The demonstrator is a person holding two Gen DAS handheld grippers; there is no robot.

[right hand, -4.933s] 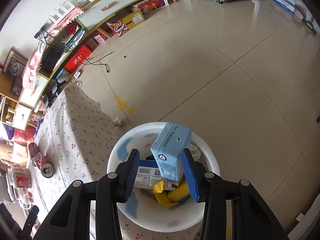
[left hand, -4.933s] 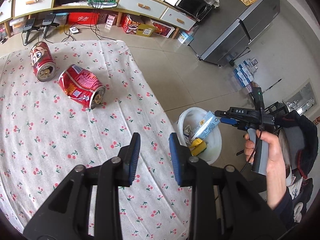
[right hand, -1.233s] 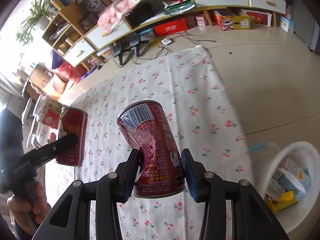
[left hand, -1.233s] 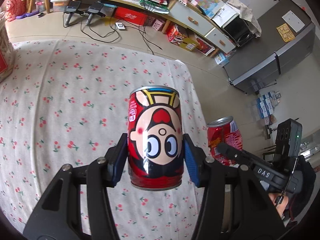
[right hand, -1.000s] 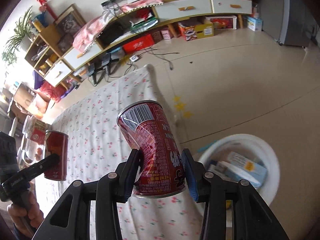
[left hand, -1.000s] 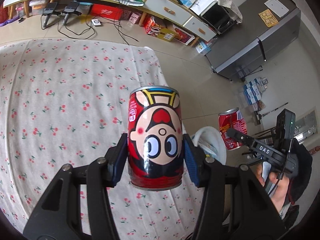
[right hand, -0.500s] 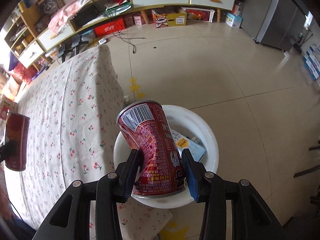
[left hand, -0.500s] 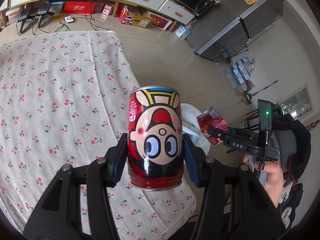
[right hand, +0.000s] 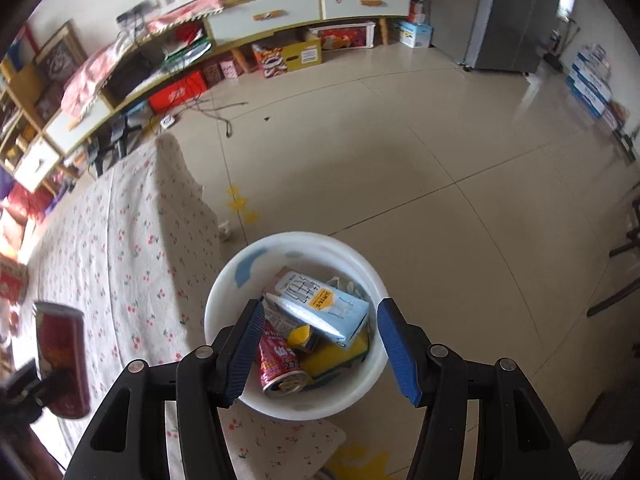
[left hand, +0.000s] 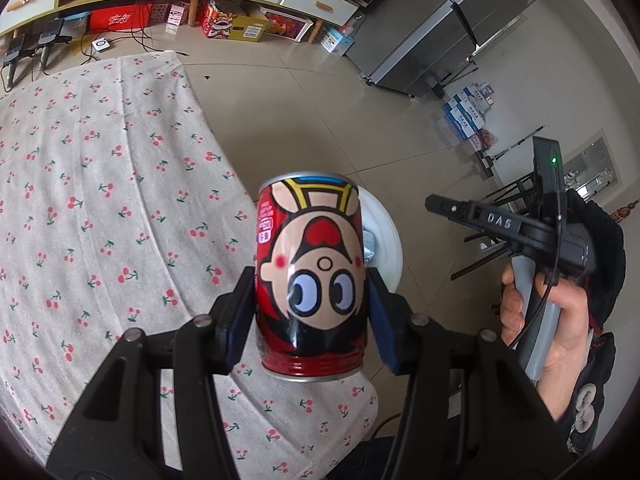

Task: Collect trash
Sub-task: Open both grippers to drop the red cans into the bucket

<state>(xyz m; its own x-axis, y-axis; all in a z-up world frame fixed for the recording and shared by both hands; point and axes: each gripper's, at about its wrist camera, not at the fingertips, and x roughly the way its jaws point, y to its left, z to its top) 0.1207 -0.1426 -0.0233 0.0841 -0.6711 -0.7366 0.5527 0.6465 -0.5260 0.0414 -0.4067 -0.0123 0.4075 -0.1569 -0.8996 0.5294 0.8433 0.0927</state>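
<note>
My left gripper (left hand: 312, 316) is shut on a red cartoon-face can (left hand: 311, 276), held upright over the table's corner, with the white bin (left hand: 384, 240) just behind it. The same can shows at the left of the right wrist view (right hand: 62, 360). My right gripper (right hand: 320, 344) is open and empty, right above the white bin (right hand: 296, 402) on the floor. In the bin lie a dented red can (right hand: 278, 364), a light blue carton (right hand: 320, 308) and yellow packaging (right hand: 336, 356). The right gripper also shows in the left wrist view (left hand: 472, 214).
A table with a cherry-print cloth (left hand: 100, 200) stands left of the bin. Beige tiled floor (right hand: 400, 160) lies beyond. A low cabinet with boxes (right hand: 280, 32) lines the far wall, and a grey fridge (left hand: 460, 36) stands at the right.
My right gripper has opened and the dented red can has dropped into the bin. My left gripper has carried the cartoon-face can closer to the bin.
</note>
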